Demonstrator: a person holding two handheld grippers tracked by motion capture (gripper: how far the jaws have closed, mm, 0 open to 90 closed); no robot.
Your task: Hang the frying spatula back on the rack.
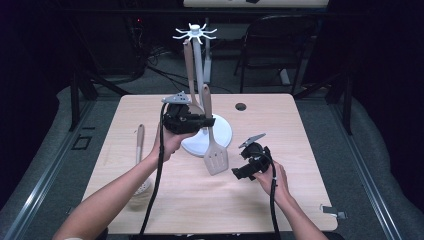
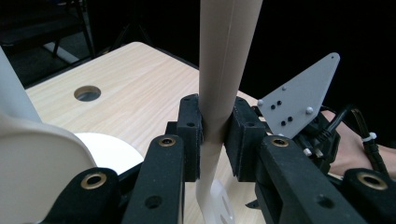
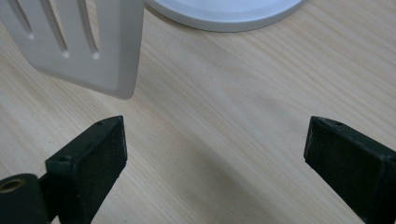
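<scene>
A beige slotted spatula (image 1: pixel 216 159) hangs upright above the table, blade down, with my left gripper (image 1: pixel 207 121) shut on its handle. In the left gripper view the pads clamp the handle (image 2: pixel 224 70) from both sides, the left gripper (image 2: pixel 215 135) seen just in front of the white rack's base (image 2: pixel 112 149). The white hook rack (image 1: pixel 196 34) stands behind, with another beige utensil (image 1: pixel 189 65) hanging from it. My right gripper (image 1: pixel 239 172) sits low at the front right, open and holding nothing. In the right gripper view the spatula blade (image 3: pixel 84 42) is above the right gripper (image 3: pixel 215 154).
A third utensil (image 1: pixel 140 145) lies on the table at the left. The rack's round base (image 1: pixel 222 135) takes the table's middle. A cable hole (image 1: pixel 240 106) sits near the back edge. A dark chair (image 1: pixel 280 40) stands beyond the table.
</scene>
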